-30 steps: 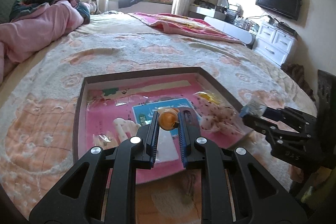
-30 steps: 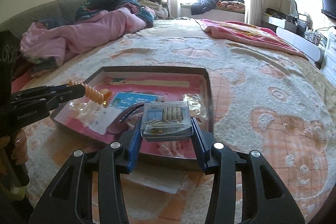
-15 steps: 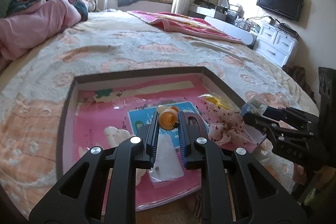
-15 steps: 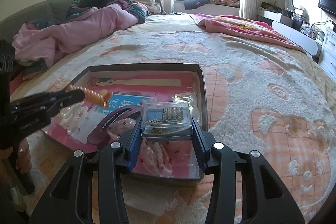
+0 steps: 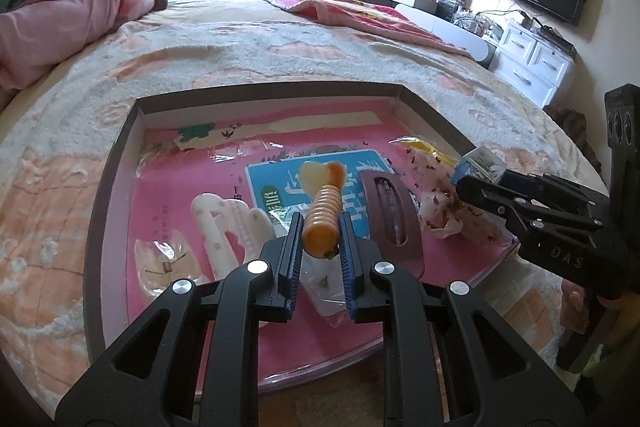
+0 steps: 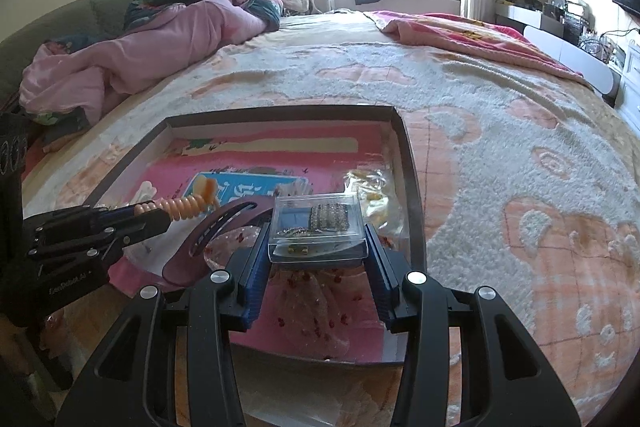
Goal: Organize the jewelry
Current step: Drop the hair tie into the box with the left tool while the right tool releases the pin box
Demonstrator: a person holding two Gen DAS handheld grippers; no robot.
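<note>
Big bed with fuzzy peach-and-cream blanket (image 6: 500, 131) under everything. On it, near me, shallow dark-rimmed tray (image 5: 120, 147) with pink lining. In the tray: maroon hair clip (image 5: 394, 215) right of centre, white hair claw (image 5: 224, 227) to its left, clear bags scattered. My right tongs (image 6: 318, 239) are partly open, clamped on a clear plastic jewelry box (image 6: 316, 227) over the tray's near right corner. My left tongs (image 5: 320, 239) are squeezed tight on an orange ribbed hair clip (image 5: 322, 223) with a heart end, held above the tray's middle.
</note>
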